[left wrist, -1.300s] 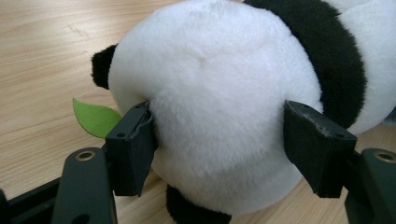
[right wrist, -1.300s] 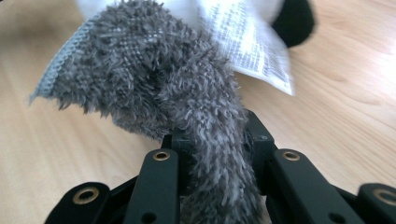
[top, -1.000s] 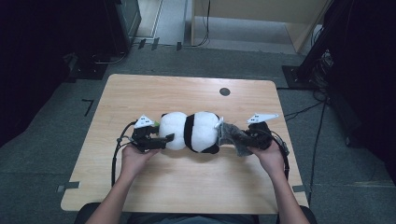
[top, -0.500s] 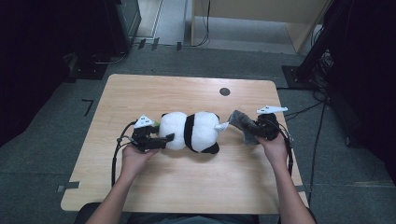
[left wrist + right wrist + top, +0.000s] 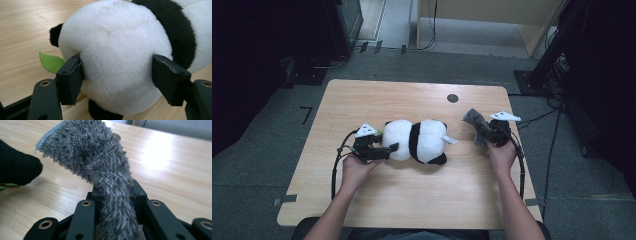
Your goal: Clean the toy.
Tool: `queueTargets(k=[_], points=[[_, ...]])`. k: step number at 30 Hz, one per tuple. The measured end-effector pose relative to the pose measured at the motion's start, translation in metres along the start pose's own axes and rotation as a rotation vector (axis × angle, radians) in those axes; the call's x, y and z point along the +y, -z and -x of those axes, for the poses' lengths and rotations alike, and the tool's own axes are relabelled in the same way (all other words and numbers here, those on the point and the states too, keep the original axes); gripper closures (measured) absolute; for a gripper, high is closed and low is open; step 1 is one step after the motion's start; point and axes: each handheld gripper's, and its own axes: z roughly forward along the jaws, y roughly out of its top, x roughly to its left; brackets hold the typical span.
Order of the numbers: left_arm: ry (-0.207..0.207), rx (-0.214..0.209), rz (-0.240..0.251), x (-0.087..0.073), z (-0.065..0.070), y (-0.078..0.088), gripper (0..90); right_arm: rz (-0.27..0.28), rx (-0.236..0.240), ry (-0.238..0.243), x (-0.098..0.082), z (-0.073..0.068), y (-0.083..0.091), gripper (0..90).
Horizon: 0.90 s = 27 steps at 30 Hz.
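Your right gripper (image 5: 486, 134) has pulled the limp grey fuzzy cloth (image 5: 474, 120) clear of the panda (image 5: 417, 140), pinching it; your left gripper (image 5: 379, 150) clamps its soft, squashy head

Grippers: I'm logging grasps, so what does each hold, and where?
Left gripper clamps the panda by its round white end; right gripper pinches the grey cloth near its lower end.
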Motion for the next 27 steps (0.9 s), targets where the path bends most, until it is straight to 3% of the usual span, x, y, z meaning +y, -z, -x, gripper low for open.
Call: queueTargets(k=[3,8,10,13,19,25,27], points=[[0.0,-0.001,0.002,0.0,0.0,0.0,28.6,-0.014,-0.022,-0.006,-0.005,0.004,-0.005,67.5],[0.002,-0.001,0.002,0.0,0.0,0.0,28.1,-0.016,0.007,-0.044,-0.009,0.011,-0.008,52.5],[0.005,-0.005,0.002,0.0,-0.001,0.0,27.8,-0.021,0.026,-0.032,-0.009,0.011,-0.009,46.2],[0.007,-0.01,0.003,0.0,-0.001,0.0,27.3,-0.013,0.004,0.004,-0.006,0.007,-0.005,36.3],[0.004,-0.015,0.006,0.0,-0.002,0.0,26.3,0.019,0.034,0.014,0.001,-0.003,0.009,29.5],[0.005,-0.021,0.011,0.001,-0.002,0.001,25.5,0.052,0.107,-0.009,0.005,-0.016,0.024,27.7],[0.003,-0.021,0.006,0.002,-0.002,0.001,25.5,0.059,0.131,0.005,0.006,-0.023,0.029,27.7]])
